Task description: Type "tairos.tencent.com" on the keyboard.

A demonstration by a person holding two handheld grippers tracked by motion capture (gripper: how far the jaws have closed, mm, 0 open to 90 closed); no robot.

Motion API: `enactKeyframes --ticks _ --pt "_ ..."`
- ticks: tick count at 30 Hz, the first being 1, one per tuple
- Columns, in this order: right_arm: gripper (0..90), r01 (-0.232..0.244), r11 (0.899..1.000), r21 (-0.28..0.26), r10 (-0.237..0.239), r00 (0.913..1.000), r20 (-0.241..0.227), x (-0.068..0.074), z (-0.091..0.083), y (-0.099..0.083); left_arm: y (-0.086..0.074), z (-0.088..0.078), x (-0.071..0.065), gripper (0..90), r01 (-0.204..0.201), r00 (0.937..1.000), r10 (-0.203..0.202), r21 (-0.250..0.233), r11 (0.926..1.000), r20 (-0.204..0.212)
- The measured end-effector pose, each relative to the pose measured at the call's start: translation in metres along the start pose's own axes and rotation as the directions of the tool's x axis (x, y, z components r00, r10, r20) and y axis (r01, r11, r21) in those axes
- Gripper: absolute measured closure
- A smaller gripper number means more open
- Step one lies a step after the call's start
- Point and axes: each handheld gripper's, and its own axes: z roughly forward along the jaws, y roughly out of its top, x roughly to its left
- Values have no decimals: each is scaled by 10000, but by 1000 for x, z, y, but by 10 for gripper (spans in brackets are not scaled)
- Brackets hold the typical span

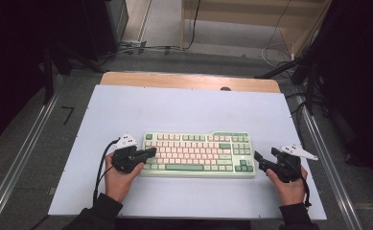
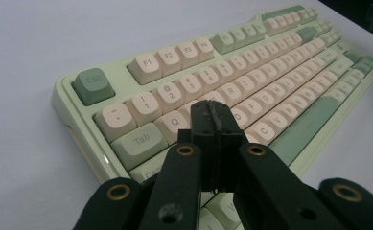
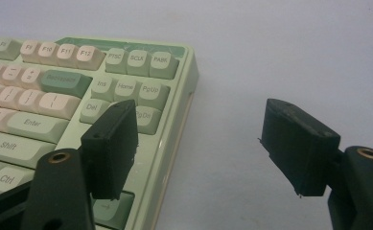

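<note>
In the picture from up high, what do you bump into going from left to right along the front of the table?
Left gripper, shut, at the keyboard's left end → green and pink keyboard → right gripper, jaws open, just past the keyboard's right end.

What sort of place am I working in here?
Probably a lab recording rig, not an office: a white-covered table between metal rails, loose cables on the floor, and one keyboard.

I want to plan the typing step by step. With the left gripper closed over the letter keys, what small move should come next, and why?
Probably lower the left gripper a little to press a key. Its jaws are shut into one tip above the keyboard, near the W and E keys. The right gripper hangs open beside the keyboard's right end.
</note>
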Motion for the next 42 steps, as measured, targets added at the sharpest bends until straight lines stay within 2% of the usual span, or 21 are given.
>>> enactKeyframes --ticks 17,26,30,32,33,34,36,38,39,40,42 --pt "272 -18 10000 39 18 10000 9 0 0 0 0 14 -3 900 -337 9991 349 490 9982 -247" --pt "272 -8 10000 50 8 10000 5 0 1 0 -1 17 -4 900 -384 9985 406 597 9975 -360" --pt "273 19 10000 40 -18 10000 -11 1 1 0 -1 17 -4 895 -385 9989 400 564 9977 -253" --pt "273 9 10000 34 -9 10000 -17 1 1 0 1 13 -3 870 -242 9997 243 290 9993 -4" --pt "273 -23 10000 8 23 10000 -16 0 0 0 3 8 -3 802 -190 9996 192 -125 9997 197" --pt "274 -30 10000 -5 30 10000 -30 0 0 0 3 8 -3 765 -190 9996 192 -125 9997 197" --pt "274 -45 10000 -5 45 10000 -45 0 0 0 4 1 -3 673 -57 9995 80 -750 9972 300" --pt "275 -33 10000 -21 33 10000 -73 1 0 1 4 -1 -2 596 -60 9997 79 -872 9962 217" --pt "275 -33 10000 -44 33 10000 -94 2 0 1 4 -2 -1 596 -39 10000 48 -1003 9950 86" --pt "275 -44 9999 -93 43 9999 -165 4 0 3 4 -2 0 533 -23 10000 21 -1043 9945 -17" --pt "275 -22 9999 -156 18 9996 -281 7 1 5 4 -2 1 517 77 9998 -97 -1077 9942 -175"
